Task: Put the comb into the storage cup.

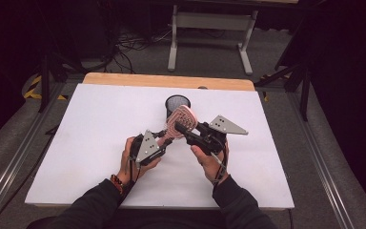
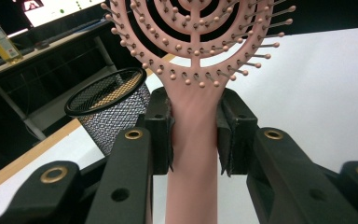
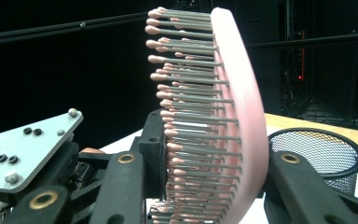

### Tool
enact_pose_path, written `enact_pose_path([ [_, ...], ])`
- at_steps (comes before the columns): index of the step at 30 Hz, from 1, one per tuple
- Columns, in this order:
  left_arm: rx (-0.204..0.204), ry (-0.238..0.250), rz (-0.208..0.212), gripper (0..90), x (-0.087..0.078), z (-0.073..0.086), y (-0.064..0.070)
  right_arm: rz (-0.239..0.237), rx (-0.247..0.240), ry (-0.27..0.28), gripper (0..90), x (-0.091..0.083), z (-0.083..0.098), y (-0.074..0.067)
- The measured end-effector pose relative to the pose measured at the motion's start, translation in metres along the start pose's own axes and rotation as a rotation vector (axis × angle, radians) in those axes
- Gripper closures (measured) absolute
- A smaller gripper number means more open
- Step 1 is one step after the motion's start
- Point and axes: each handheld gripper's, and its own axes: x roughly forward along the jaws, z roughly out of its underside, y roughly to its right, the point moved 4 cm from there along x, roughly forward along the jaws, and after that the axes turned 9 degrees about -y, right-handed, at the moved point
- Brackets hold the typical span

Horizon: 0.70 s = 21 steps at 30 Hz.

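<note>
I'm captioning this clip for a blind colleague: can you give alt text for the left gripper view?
The left claw is shut on the handle of a pink plastic vented hairbrush, bristles facing the camera. Behind it, a black wire-mesh cup stands on the white table.

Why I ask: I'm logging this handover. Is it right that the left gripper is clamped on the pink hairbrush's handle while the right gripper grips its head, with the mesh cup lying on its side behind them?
Not quite. The mesh cup stands upright, mouth up, as the high view shows. The rest holds: the left gripper clamps the pink hairbrush by its handle, and the right gripper grips its head.
</note>
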Motion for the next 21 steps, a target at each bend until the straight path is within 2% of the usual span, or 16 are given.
enact_pose_path([
  [4, 0.010, -0.002, 0.006, 69.5, 0.0003, -0.0001, 0.0002, 0.010, -0.025, 0.002, 62.3, -0.0008, 0.0001, -0.0029],
  [17, 0.024, -0.004, 0.012, 68.0, 0.0011, -0.0006, 0.0023, 0.017, -0.058, -0.007, 62.5, -0.0023, 0.0011, -0.0048],
  [21, 0.023, -0.003, 0.016, 63.8, 0.0013, -0.0004, 0.0025, 0.023, -0.061, -0.008, 62.7, -0.0019, 0.0019, -0.0050],
])
